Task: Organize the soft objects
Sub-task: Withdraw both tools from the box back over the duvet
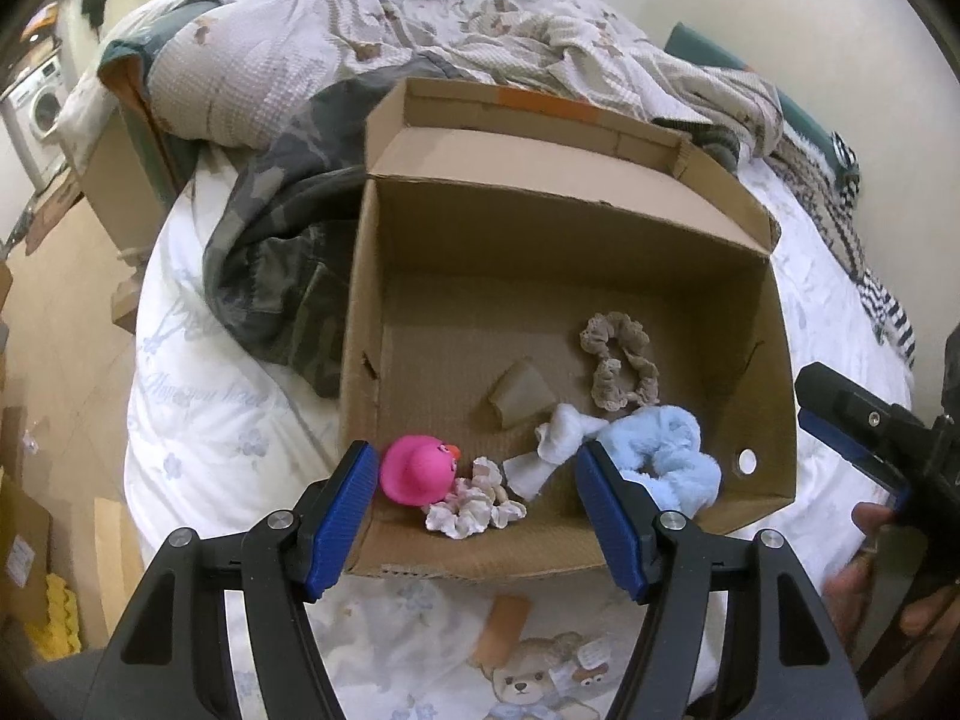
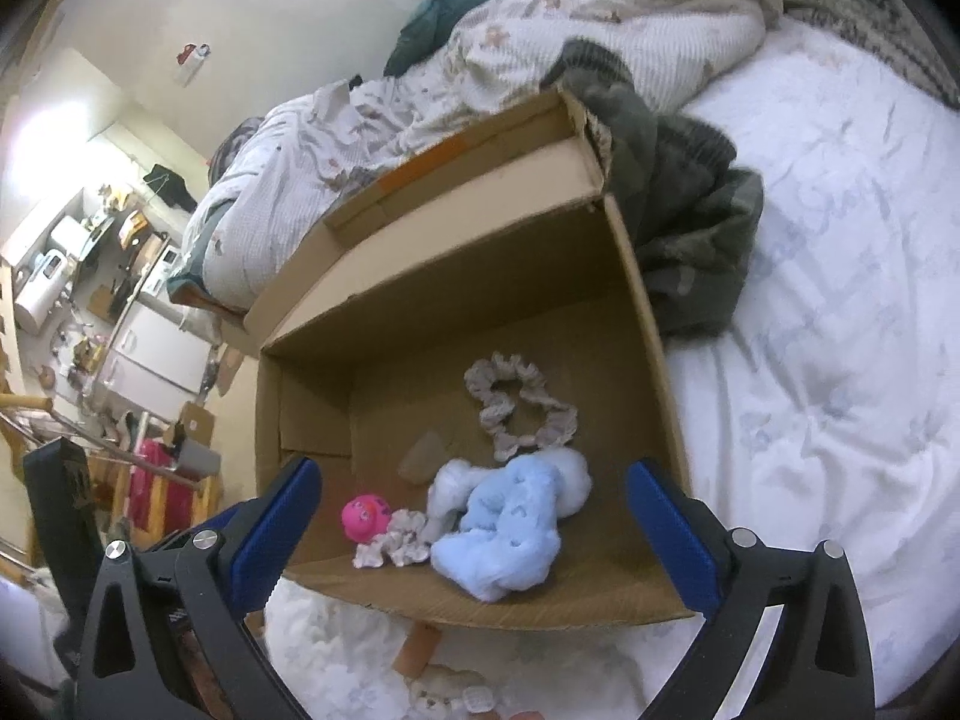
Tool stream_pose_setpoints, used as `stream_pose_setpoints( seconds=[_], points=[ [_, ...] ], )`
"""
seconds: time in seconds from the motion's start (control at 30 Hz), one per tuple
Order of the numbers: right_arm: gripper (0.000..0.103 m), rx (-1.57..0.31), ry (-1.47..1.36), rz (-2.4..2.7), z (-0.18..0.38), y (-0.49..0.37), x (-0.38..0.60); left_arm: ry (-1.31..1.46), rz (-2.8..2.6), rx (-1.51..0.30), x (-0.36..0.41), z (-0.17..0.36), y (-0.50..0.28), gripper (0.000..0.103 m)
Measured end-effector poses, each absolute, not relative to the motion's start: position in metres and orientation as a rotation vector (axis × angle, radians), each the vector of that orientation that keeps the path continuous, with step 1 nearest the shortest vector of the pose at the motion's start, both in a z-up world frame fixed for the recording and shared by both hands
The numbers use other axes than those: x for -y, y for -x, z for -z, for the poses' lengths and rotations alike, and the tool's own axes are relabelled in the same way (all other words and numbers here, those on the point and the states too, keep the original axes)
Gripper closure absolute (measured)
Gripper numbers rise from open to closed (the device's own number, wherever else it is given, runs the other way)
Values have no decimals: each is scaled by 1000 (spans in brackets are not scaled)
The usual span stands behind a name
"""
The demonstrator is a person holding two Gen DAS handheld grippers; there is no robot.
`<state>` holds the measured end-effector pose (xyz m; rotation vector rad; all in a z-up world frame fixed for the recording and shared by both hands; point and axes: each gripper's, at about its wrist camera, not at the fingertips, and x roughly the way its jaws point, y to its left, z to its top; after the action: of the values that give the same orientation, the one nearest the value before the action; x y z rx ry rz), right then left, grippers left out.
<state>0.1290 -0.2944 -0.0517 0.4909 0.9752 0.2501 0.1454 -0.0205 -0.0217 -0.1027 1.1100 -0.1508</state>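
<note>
An open cardboard box (image 1: 774, 324) (image 2: 654, 324) stands on the bed. Inside lie a pink toy duck (image 1: 417, 468) (image 2: 365, 516), a cream floral scrunchie (image 1: 474, 501) (image 2: 393, 543), a white cloth (image 1: 555, 444) (image 2: 450, 489), a fluffy light blue scrunchie (image 1: 666, 456) (image 2: 501, 531) and a beige scrunchie (image 1: 624, 369) (image 2: 519, 405). My left gripper (image 1: 480, 522) is open and empty, above the box's near edge. My right gripper (image 2: 474, 531) is open and empty, also at the near edge; it shows at the right of the left wrist view (image 1: 852, 432).
A piece of tape (image 1: 519, 399) sticks to the box floor. A dark camouflage garment (image 1: 282, 276) (image 2: 690, 228) lies beside the box. Crumpled quilts (image 1: 288, 60) pile behind it. The white sheet (image 2: 828, 360) spreads around. The floor and furniture (image 2: 90, 300) lie past the bed edge.
</note>
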Motion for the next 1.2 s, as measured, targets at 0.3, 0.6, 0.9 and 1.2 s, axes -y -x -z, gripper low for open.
stream_pose_setpoints(
  seconds=[0.3, 0.6, 0.9, 1.2],
  points=[
    [0, -980, -427, -261, 49, -120, 284, 104, 102, -1076, 0, 12, -133, 37],
    [0, -994, -415, -303, 46, -96, 278, 92, 86, -1057, -9, 7, -109, 37],
    [0, -1096, -379, -342, 64, -73, 270, 33, 97, -1054, -6, 14, -78, 37],
    [0, -1248, -342, -390, 87, -68, 272, 36, 91, -1083, -9, 24, -71, 37]
  ],
)
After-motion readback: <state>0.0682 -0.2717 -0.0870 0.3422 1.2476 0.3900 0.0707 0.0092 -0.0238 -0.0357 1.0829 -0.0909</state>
